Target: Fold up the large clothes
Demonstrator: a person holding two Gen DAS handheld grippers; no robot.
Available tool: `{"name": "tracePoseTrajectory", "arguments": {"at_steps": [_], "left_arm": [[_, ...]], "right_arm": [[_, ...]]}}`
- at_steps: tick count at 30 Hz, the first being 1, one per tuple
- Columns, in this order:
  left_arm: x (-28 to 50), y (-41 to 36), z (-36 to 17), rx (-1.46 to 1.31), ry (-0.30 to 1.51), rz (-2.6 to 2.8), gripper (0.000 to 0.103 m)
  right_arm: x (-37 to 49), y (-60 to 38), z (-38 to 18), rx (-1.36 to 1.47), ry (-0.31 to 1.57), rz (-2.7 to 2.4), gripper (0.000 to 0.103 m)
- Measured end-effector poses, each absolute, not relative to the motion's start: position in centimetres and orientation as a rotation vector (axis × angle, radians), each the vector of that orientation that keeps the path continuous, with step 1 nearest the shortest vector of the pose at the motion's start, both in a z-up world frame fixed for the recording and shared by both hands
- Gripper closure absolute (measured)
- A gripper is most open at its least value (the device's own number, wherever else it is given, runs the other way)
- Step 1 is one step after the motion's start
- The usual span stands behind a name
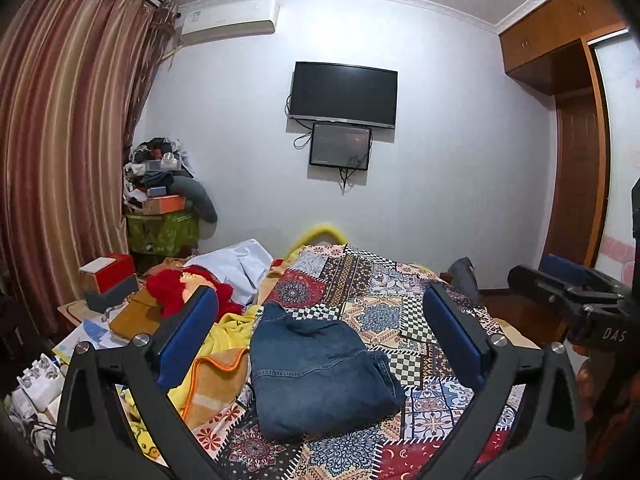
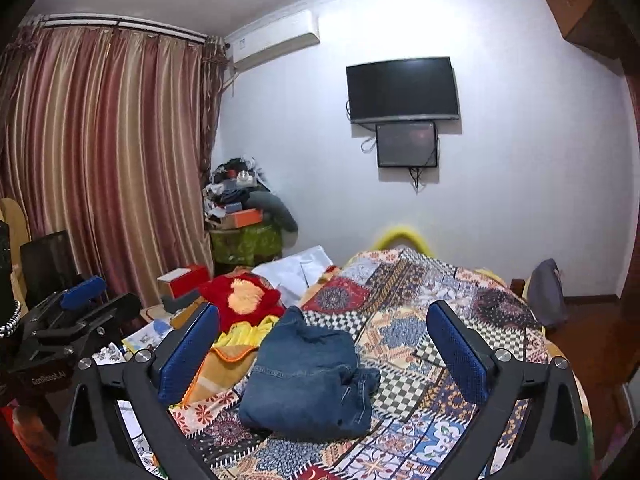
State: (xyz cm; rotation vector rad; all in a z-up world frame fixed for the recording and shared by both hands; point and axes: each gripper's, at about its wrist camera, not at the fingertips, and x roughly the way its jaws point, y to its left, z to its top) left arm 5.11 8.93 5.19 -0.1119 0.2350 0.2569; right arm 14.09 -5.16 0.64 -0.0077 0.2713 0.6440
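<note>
I see a white wall [image 1: 440,160] at centre frame, a striped curtain [image 1: 60,140] at left, and a wooden wardrobe [image 1: 560,40] at upper right.

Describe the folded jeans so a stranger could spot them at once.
Start at the bed under the patchwork quilt. Near its left side, beside a yellow blanket, lies the folded jeans, a compact bundle. It is the only plain dark-blue denim among bright patterned fabrics.
</note>
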Motion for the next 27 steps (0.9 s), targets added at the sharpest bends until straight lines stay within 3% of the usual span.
{"name": "tracePoseTrajectory", "arguments": {"at_steps": [27], "left_arm": [[5.3, 9.2, 4.5, -0.134, 0.259, 0.251, 0.0]], "right_arm": [[14.9, -4.9, -0.5, -0.015, 0.324, 0.658, 0.0]]}}
